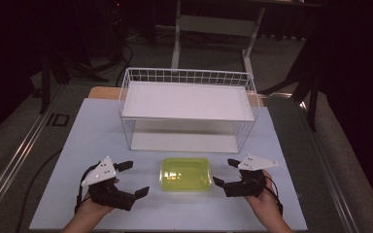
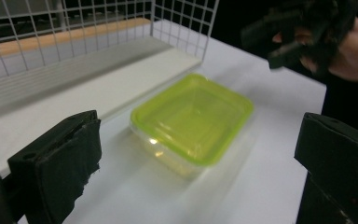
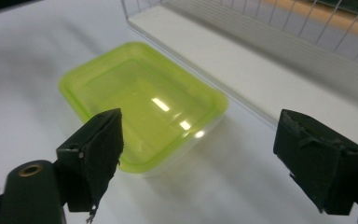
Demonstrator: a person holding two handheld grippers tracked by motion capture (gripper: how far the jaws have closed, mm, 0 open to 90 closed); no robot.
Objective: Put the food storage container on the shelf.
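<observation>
Flanking lidded box (image 1: pixel 185 174): 2 splayed grippers.

A white bench (image 1: pixel 92 131) carries a lidded green box (image 1: pixel 185 174) between the left tool (image 1: pixel 128 177) and right tool (image 1: pixel 226 171), with a wire basket (image 1: pixel 187 108) beyond them.

White wire basket (image 1: pixel 189 77) with a white shelf board across its top, standing at the far side of the white table (image 1: pixel 102 131), lidded clear container with a yellow-green lid (image 1: pixel 185 174) just before it, grey floor (image 1: pixel 19 141) around, dark surroundings
</observation>
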